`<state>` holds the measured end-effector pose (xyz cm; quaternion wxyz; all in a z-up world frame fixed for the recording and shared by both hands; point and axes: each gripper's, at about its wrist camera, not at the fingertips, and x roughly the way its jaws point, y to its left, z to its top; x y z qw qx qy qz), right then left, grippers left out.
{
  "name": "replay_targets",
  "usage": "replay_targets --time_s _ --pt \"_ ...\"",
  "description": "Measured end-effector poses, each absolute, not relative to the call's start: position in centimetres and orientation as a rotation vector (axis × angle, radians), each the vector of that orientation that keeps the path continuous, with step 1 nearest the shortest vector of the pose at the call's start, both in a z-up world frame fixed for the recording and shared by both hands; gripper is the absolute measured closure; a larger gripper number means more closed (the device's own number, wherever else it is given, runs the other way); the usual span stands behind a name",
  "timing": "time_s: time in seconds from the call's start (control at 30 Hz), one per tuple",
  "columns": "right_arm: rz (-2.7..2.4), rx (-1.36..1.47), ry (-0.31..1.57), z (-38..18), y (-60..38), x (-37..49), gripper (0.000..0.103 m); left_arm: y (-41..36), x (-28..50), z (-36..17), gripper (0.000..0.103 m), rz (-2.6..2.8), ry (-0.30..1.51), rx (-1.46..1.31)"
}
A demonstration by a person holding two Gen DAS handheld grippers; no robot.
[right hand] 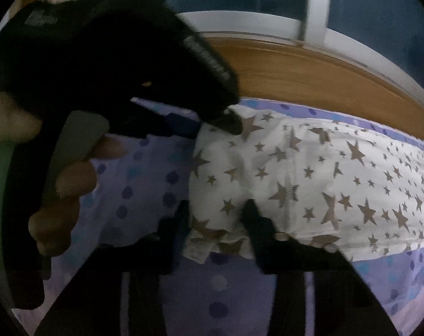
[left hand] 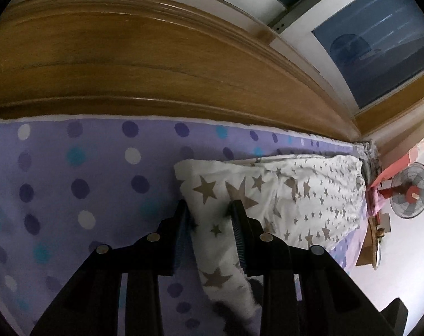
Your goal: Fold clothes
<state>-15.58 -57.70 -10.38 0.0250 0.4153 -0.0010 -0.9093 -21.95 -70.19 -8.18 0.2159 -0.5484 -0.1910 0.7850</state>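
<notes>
A: Where is the garment found?

B: The white star-print garment [right hand: 310, 173] is laid on the dotted bedsheet [left hand: 72, 182], near the bed's wooden side rail [left hand: 128, 56]. Its long axis is run along that rail, away from both grippers, and only its near end is reached.

A: And the fingers?

B: That end is pinched at two corners. The left gripper [left hand: 210, 218] is clamped on the corner nearer the rail; the right gripper [right hand: 217, 215] is clenched on the corner toward the bed's open edge, cloth bunched between the fingers. Neither is nearer; the hem is shared.

A: What is hidden?

B: The garment's far end is cut off in the right view. Its type cannot be told. The right view is dim and blurred.
</notes>
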Motion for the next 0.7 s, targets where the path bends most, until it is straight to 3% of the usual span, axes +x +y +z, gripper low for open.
replay_targets --time_s 0.1,0.5,0.7 --pt "-2.802 1.284 -0.098 -10.0 -56.7 -15.8 0.092 -70.6 -21.8 -7.9 0.092 2.193 -0.59 -1.505" --pt "-2.655 1.067 -0.564 -5.7 -48.5 -13.9 0.093 -64.9 -19.6 0.4 0.092 2.246 -0.526 -1.354" --pt "-2.594 1.007 -0.796 -5.6 -42.7 -13.2 0.093 -58.8 -20.2 1.5 0.092 2.24 -0.425 -1.357"
